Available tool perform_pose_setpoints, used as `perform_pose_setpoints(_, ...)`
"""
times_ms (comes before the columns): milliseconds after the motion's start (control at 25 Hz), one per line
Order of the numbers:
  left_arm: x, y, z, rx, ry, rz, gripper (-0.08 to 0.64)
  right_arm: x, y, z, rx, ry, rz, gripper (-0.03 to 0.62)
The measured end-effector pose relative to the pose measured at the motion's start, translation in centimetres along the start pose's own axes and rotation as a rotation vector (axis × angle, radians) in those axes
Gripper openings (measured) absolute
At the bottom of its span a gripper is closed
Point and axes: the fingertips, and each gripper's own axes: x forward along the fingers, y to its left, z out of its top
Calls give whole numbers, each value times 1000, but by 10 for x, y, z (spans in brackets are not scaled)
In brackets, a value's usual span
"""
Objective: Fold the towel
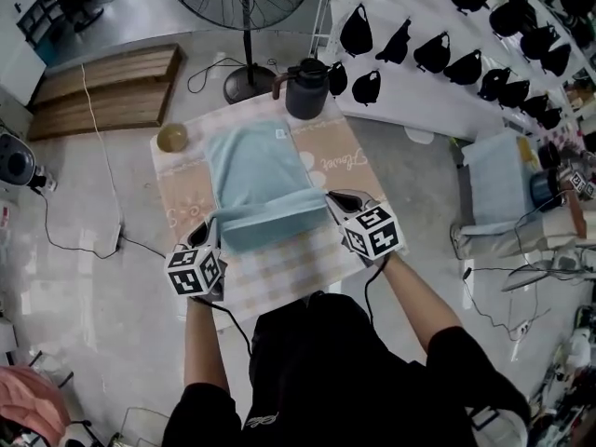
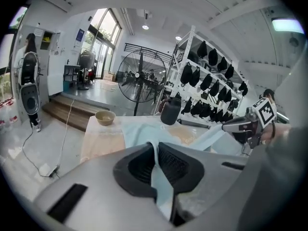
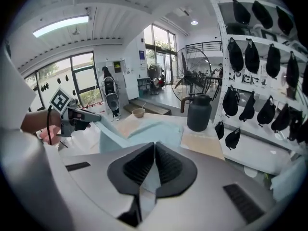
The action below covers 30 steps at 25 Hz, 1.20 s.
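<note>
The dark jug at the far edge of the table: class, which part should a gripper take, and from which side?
Probably the handle. The jug stands upright, its round body looks too wide for the jaws, and the slim handle sticks out toward the person's left, so come in level from that side and close across it.

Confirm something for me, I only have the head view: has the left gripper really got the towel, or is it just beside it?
Observer: It has it. In the left gripper view, the left gripper is shut on the towel; cloth runs between its pads and hangs out below.
Operator: And the right one?
Observer: Same. The right gripper view shows the right gripper shut on a thin fold of the cloth.
</note>
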Motion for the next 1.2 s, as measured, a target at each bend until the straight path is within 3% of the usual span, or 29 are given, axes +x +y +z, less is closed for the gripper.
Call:
perform_pose_setpoints(120,9,11,14,-8,-4,-17,21,12,-5,18,-6,-1,-15,12)
perform_pose_setpoints(320,23,20,31,2,-12,-40,21,28,-19,36,63,-21,-34,12)
perform_pose_setpoints(600,47,37,47,10,-16,-15,21,55,-33,52,66,-30,-44,12)
perform_pose_setpoints(1200,149,96,104,-86,14,35,22,159,-101,109,74,-5,13,12)
